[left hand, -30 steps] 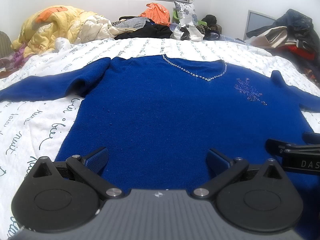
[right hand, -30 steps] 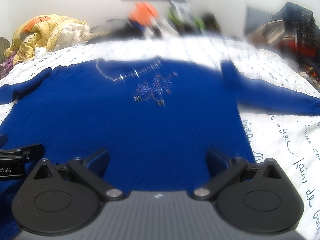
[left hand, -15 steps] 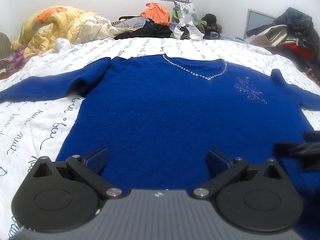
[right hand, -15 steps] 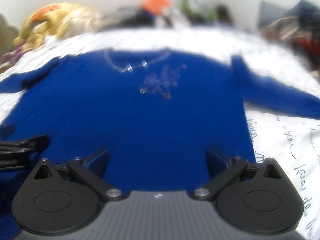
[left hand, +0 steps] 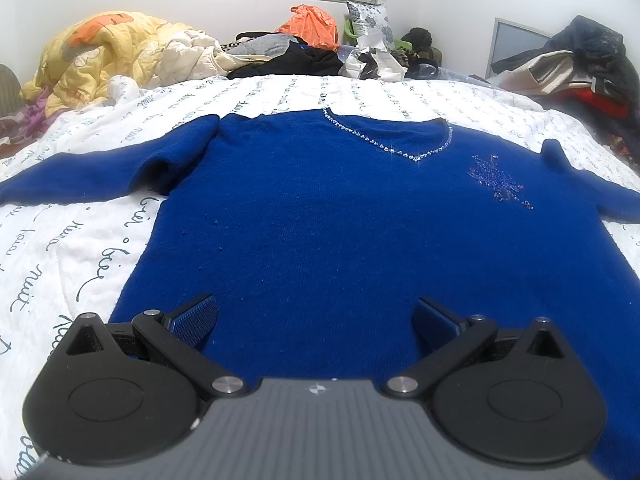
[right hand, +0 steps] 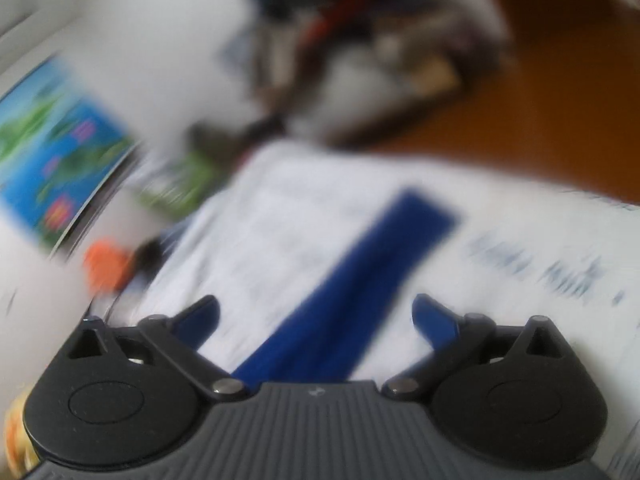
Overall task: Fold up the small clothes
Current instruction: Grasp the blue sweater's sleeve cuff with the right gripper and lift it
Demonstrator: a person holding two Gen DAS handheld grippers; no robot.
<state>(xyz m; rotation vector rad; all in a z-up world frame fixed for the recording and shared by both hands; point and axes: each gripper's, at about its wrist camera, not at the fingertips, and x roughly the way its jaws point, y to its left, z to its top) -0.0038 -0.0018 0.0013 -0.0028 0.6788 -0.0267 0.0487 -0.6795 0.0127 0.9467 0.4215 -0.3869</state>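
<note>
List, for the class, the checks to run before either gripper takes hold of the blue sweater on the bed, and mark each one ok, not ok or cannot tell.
1. Blue sweater lies flat, front up, on the white bedsheet: ok.
2. Left gripper open, nothing between its fingers: ok.
3. Left gripper lined up over the sweater's hem: ok.
4. Right gripper free of cloth: ok; its jaws are closing slightly, wide apart, with the sleeve beyond them, not pinched.
5. Right wrist view sharp enough to aim: not ok, heavily blurred.
6. Sleeve end lies straight on the sheet: cannot tell exactly through the blur.
</note>
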